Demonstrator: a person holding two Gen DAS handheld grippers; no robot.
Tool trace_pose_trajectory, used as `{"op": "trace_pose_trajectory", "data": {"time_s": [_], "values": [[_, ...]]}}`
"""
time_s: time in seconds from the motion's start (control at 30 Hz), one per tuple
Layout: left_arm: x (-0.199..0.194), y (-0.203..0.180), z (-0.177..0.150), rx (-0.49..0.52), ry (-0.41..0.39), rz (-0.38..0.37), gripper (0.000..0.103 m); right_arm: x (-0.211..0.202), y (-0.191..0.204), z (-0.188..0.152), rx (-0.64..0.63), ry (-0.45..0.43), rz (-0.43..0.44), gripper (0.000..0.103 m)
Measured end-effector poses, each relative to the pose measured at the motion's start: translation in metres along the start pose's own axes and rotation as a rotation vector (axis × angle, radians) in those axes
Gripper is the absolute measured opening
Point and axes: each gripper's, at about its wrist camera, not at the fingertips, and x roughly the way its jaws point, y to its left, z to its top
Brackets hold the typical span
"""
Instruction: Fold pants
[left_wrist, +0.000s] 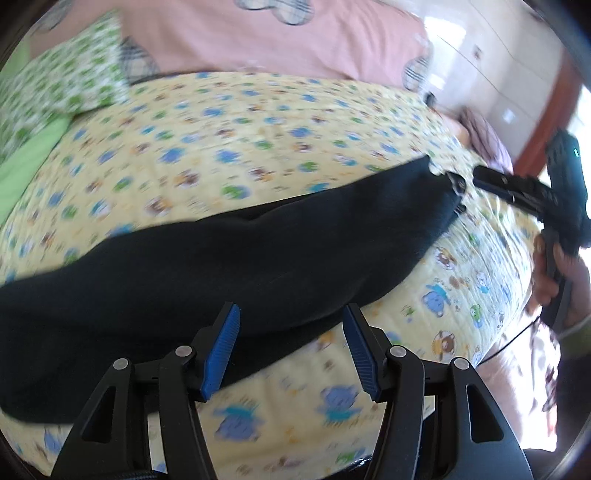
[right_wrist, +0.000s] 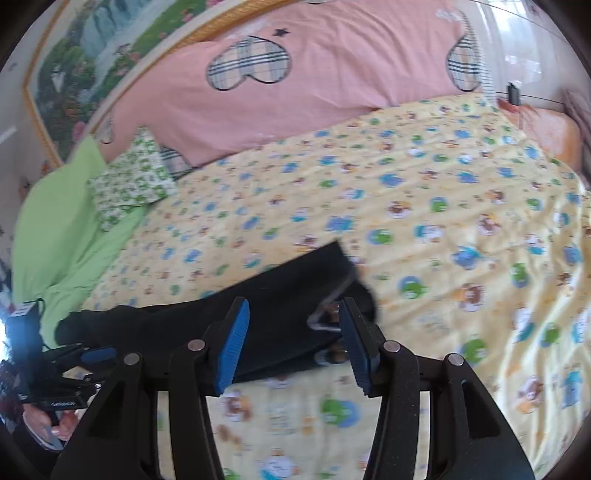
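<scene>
One yellow cartoon-print quilt (right_wrist: 443, 192) covers the bed, and the long black pants (left_wrist: 229, 258) lie flat across it. Both grippers are spread wide and hold nothing: left gripper (left_wrist: 291, 350) above the pants' near edge, right gripper (right_wrist: 293, 343) above the end with grey drawstrings (right_wrist: 328, 306).

No text reads clearly. The left gripper (right_wrist: 92, 356), left of the right fingers, bears a blurred label.

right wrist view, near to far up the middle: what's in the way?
Right gripper, open → black pants → yellow cartoon-print bedspread → pink quilt with plaid hearts.
</scene>
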Motion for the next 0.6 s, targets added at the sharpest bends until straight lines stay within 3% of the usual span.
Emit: {"op": "trace_pose_trajectory", "data": {"time_s": [0.4,0.6], "values": [[-0.060,0.112,-0.051,-0.337,-0.065,0.117,0.059,0.042,0.131,-0.035,-0.238,0.090,0.265,0.052],[-0.079,0.158,-0.071,-0.469,-0.097,0.199,0.059,0.060,0.191,-0.057,-0.437,0.128,0.308,0.052]]}}
